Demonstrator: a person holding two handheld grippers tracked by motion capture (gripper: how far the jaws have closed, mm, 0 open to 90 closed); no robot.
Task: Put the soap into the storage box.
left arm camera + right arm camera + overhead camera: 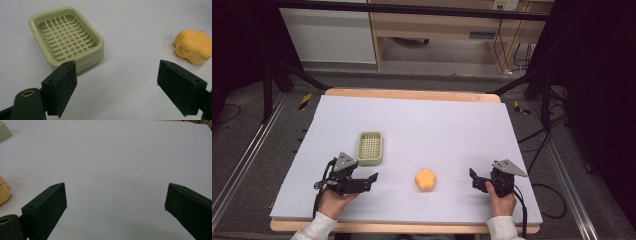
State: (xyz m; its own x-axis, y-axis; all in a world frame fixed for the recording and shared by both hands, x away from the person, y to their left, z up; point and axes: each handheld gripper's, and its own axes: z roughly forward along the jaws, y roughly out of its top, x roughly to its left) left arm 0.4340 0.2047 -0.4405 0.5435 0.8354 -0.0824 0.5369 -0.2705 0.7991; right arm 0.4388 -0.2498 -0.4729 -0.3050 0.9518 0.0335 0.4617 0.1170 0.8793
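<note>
A green soap dish [370, 148] is laid on the table [447, 125], long axis pointing away from the person; an orange sponge [425, 179] sits between the released left claw [371, 180] and released right claw [474, 179].

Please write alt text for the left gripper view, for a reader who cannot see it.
The left gripper is open, its two black jaws wide apart above a white table. Beyond them sit an empty pale green soap dish with a grid bottom and an orange flower-shaped soap.
</note>
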